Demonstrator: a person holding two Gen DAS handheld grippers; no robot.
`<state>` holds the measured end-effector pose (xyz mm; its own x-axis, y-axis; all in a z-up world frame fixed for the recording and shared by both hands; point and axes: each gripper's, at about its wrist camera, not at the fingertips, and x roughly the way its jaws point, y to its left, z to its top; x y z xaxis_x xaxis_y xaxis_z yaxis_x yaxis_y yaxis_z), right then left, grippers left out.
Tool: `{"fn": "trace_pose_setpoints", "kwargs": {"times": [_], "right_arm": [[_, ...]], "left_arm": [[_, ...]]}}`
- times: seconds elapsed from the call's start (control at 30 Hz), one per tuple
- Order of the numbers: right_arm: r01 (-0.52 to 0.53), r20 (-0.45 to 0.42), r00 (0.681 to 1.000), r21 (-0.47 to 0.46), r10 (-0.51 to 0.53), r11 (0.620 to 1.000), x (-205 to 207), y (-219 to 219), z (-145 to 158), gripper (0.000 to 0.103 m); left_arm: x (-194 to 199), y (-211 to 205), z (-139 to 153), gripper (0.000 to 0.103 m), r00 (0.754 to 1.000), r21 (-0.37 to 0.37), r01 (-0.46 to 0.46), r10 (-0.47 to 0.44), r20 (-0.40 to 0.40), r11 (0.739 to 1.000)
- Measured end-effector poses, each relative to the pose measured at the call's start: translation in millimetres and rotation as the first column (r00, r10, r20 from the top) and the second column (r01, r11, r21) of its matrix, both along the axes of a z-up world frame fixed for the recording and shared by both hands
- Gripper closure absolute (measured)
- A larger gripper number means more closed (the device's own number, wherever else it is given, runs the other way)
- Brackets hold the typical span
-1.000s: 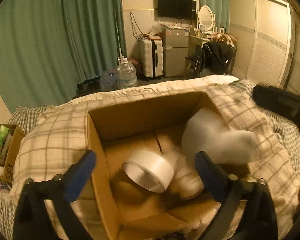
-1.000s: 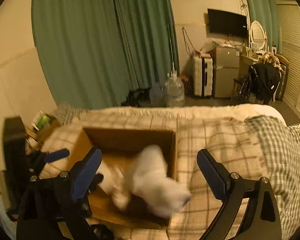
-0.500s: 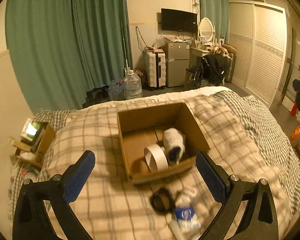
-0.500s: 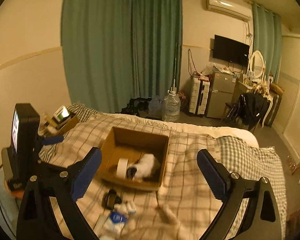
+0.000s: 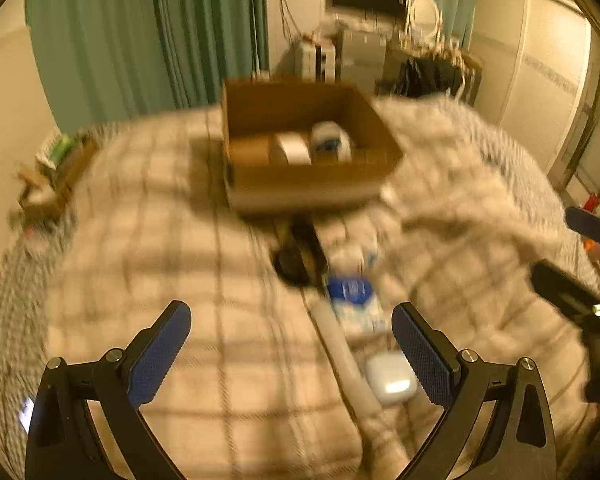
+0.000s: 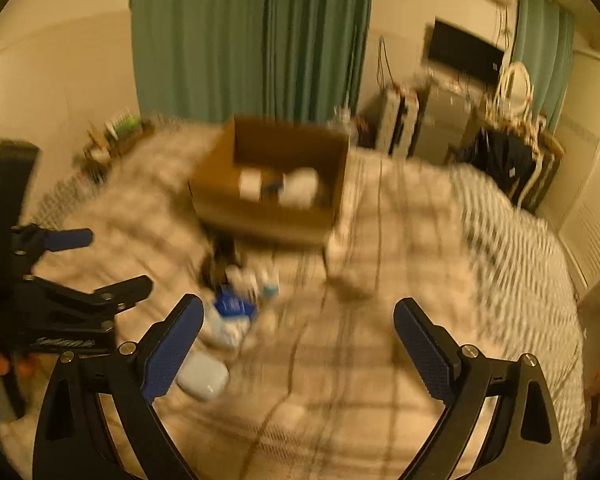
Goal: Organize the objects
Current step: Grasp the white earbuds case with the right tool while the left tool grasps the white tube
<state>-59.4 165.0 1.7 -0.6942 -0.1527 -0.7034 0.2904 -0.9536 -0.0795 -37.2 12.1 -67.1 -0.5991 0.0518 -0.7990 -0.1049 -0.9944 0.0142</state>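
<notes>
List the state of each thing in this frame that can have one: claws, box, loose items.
Left claw: open, holding nothing.
Right claw: open, holding nothing.
Brown cardboard box: open-topped, resting on the checked blanket.
White tape roll: inside the box.
Small white rounded case: shut, lying on the blanket outside the box.
Blue-labelled white packet: on the blanket, outside the box.

A bed (image 5: 147, 264) with checked bedding fills the frame; a cardboard box (image 5: 308, 184) sits upper centre, a white case (image 5: 390, 376) lower right.
</notes>
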Motion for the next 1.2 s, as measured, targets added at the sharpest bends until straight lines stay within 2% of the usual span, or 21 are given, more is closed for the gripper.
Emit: {"fn": "trace_pose_setpoints", "kwargs": {"times": [0.07,0.13,0.17,0.3,0.4,0.47,0.5,0.53,0.6,0.7,0.77,0.93,1.03,1.1,1.2], "right_arm": [[0.019,0.045,0.999,0.010,-0.020,1.000,-2.2,1.3,-25.3,0.007],[0.015,0.113,0.994,0.004,-0.016,1.000,-3.2,3.0,-52.0,0.007],[0.017,0.137,0.990,0.002,-0.017,1.000,-5.1,4.5,-60.9,0.007],[0.020,0.147,0.989,-0.023,-0.017,1.000,-5.9,8.3,-64.9,0.007],[0.027,0.159,0.987,-0.033,-0.021,0.999,-8.2,9.7,-66.6,0.007],[0.028,0.159,0.987,-0.030,-0.023,0.999,-8.7,8.1,-66.0,0.007],[0.026,0.155,0.988,-0.030,-0.021,0.999,-8.1,8.4,-65.5,0.007],[0.024,0.149,0.989,-0.027,-0.020,0.999,-7.6,7.8,-65.2,0.007],[0.019,0.141,0.990,-0.018,-0.016,1.000,-7.1,4.8,-64.8,0.007],[-0.005,0.128,0.992,-0.002,0.006,1.000,-3.8,-1.4,-61.4,0.007],[-0.031,0.120,0.992,-0.006,0.031,1.000,-1.1,-7.2,-57.6,0.007],[-0.104,0.141,0.984,-0.017,0.106,0.994,-1.7,-24.3,-50.6,0.007],[-0.140,0.190,0.972,-0.021,0.141,0.990,-8.1,-41.1,-58.2,0.007],[-0.157,0.230,0.961,0.003,0.152,0.988,-13.4,-55.6,-70.2,0.007],[-0.164,0.284,0.946,0.012,0.154,0.986,-20.8,-69.1,-90.1,0.007]], "left_arm": [[2.3,8.5,-27.1,0.003,0.998,-0.006,0.019,-0.019,0.064,1.000],[4.0,15.9,-44.7,0.016,0.993,-0.028,0.047,-0.044,0.106,0.999],[4.1,19.5,-51.8,0.019,0.991,-0.040,0.059,-0.053,0.123,0.997],[-0.6,36.5,-66.6,0.026,0.981,-0.050,0.122,-0.112,0.160,0.991],[-5.8,43.1,-76.8,0.033,0.967,0.022,0.169,-0.170,0.191,0.985],[-9.1,38.8,-80.8,0.046,0.965,0.054,0.156,-0.163,0.204,0.986],[-9.1,34.5,-80.3,0.069,0.968,0.061,0.140,-0.149,0.204,0.988],[-9.0,30.2,-80.9,0.085,0.968,0.067,0.124,-0.136,0.211,0.990],[-8.4,22.3,-83.4,0.091,0.964,0.105,0.110,-0.132,0.230,0.988],[0.9,19.2,-73.6,0.093,0.972,0.098,0.107,-0.125,0.201,0.989],[7.5,18.6,-60.4,0.094,0.980,0.072,0.113,-0.123,0.157,0.991],[22.3,-3.3,-23.8,0.095,0.997,0.031,0.055,-0.057,0.045,0.998],[23.6,-17.5,-18.9,0.095,0.998,0.027,0.040,-0.042,0.041,0.999],[22.4,-29.1,-19.5,0.095,0.999,0.040,0.013,-0.015,0.041,0.999],[23.5,-35.0,-23.1,0.095,0.999,0.018,-0.012,0.011,0.033,1.000]]}}
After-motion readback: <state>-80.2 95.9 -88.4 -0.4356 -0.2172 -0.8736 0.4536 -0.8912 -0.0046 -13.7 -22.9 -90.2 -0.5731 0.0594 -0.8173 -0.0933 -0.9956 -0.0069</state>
